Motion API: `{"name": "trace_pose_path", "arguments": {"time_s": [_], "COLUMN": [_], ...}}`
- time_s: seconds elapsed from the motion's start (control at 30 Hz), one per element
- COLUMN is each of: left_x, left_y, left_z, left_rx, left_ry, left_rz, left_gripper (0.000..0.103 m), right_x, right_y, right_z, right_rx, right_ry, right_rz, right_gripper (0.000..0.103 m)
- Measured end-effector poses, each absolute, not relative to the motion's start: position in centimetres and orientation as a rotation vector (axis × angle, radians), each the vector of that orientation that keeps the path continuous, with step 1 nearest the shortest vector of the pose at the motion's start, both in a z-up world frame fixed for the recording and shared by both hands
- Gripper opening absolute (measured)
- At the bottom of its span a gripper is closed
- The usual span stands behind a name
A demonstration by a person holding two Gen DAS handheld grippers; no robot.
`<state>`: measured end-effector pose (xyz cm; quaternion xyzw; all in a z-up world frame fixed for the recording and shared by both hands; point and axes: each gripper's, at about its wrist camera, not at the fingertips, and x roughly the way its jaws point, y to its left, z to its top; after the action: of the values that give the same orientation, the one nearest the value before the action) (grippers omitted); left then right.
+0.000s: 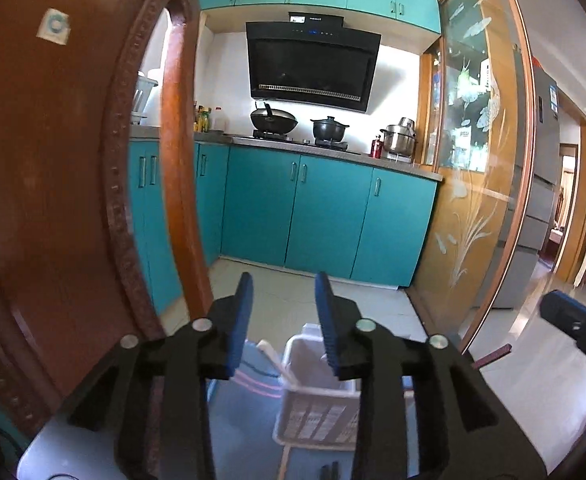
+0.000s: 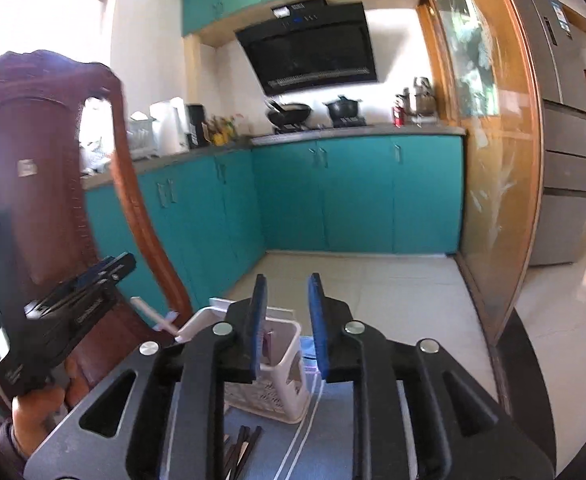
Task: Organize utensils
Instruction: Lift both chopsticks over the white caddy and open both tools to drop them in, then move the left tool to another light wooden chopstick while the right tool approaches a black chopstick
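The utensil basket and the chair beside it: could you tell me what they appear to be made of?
The basket looks like pale matte moulded plastic, judging by its slotted walls and thin rim. The chair appears to be reddish-brown varnished wood, given its carved beading and glossy sheen.

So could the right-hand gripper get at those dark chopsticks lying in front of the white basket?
Probably yes. The right gripper is open and empty, and the dark chopsticks lie bare on the table just below it, in front of the white basket. Nothing covers them, and the left gripper is off to the side.
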<state>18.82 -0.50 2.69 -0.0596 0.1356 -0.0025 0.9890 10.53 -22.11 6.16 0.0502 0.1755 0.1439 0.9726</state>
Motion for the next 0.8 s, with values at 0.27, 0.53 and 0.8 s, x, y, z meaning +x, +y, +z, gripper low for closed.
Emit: {"name": "trace_pose_path", "arguments": {"time_s": [0.27, 0.53, 0.8], "left_x": [17.8, 18.3, 18.7], "left_y": [0.1, -0.7, -0.6], "left_z": [-0.3, -2.3, -4.3], "left_rx": [-0.039, -0.025, 0.015], "left_ry": [0.384, 0.452, 0.529], "left_rz": [0.017, -0.017, -0.018], "left_gripper": [0.043, 0.052, 0.054], "right_x": [13.3, 15.2, 15.8], "right_y": [-17.1, -13.5, -15.7], "right_z": [-6.2, -15.0, -15.7], "right_rx": [0.070, 0.080, 0.021], "right_ry": [0.886, 1.187, 1.205], "right_rz": [0.482, 0.460, 0.379], "right_gripper": [0.022, 0.022, 0.010]}}
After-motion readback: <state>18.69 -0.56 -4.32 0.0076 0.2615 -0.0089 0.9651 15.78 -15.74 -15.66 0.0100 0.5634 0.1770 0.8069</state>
